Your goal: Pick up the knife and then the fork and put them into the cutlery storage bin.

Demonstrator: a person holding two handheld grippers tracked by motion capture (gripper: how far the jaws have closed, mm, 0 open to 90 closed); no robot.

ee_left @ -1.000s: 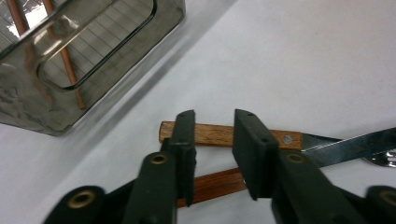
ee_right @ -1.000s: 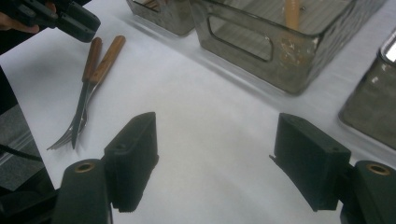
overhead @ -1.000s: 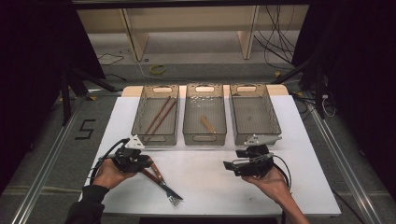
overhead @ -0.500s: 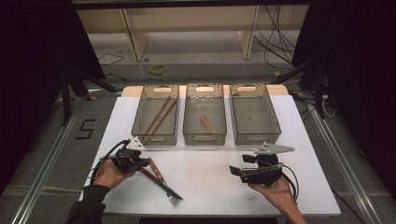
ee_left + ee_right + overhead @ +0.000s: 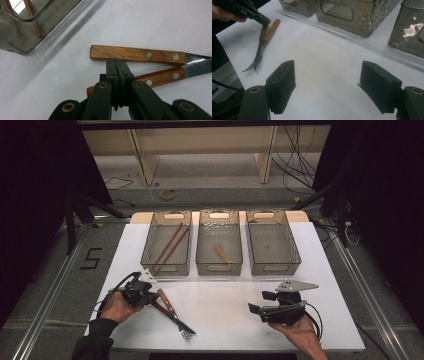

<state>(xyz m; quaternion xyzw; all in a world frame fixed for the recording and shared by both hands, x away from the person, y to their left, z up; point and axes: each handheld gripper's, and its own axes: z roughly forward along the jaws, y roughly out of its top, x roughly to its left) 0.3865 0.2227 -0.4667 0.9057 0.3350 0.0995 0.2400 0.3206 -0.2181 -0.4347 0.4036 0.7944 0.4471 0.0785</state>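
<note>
Left gripper [image 5: 117, 65] has its jaws pressed together with nothing between them, tips just over the two wooden-handled utensils [image 5: 140, 54] lying side by side on the white table [image 5: 225, 295] near the left basket [image 5: 166, 243]; its own view shows the handle rivets, which the high view does not. Right gripper [image 5: 327, 85] hangs wide open and empty over bare table, well apart from them. High view counts three baskets, two sticks [image 5: 169, 243] in the left one, one wooden piece [image 5: 222, 253] in the middle basket [image 5: 219, 243], and the right basket [image 5: 272, 242].

We are reading one marking, a black digit "5" [image 5: 92, 258], lying on the grey floor [image 5: 45, 270], left of the table [image 5: 220, 295].
</note>
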